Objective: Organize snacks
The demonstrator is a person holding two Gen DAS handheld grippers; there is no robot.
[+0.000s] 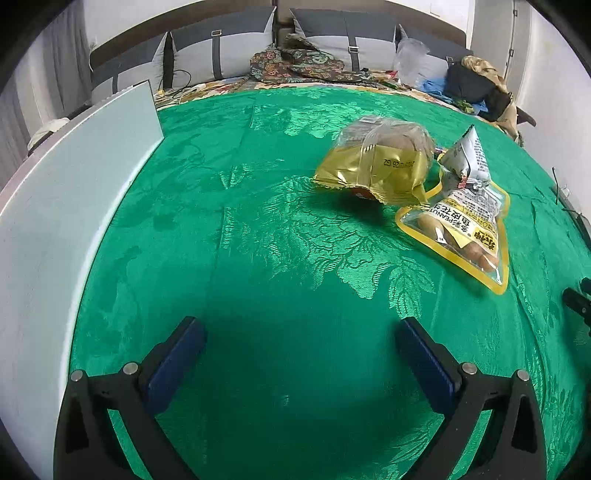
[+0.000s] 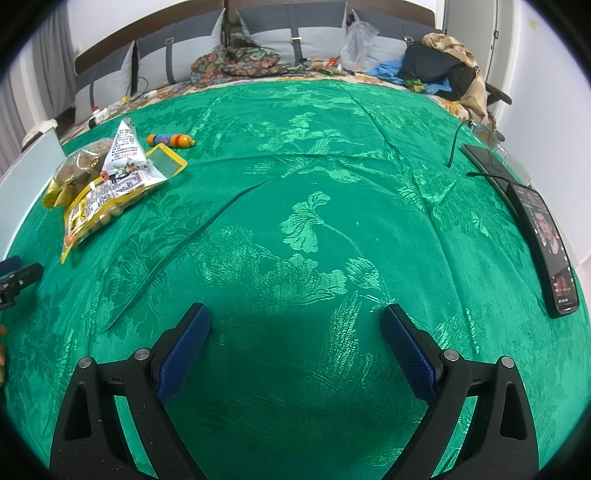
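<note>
Home bedroom: padded headboard (image 2: 295, 22), pillows (image 1: 221, 55), clothes pile (image 2: 443, 66), green cloth (image 2: 295, 221) over bed.

Left tongs (image 1: 301, 338), right tongs (image 2: 295, 323) agape

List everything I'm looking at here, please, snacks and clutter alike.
green cloth: one, patterned green, covering the table.
gold snack bag: one, gold and clear, left part of the pile.
peanut pouch: one, yellow-edged, lying flat beside the gold bag.
triangular packet: one, white with print, resting on the pile.
sausage snack: one, orange and blue, apart behind the pile.
white board: one, pale, left edge.
phones: two, black, right edge.
left tool: one, black with blue pads, open, empty.
right tool: one, same colours, open, empty.
</note>
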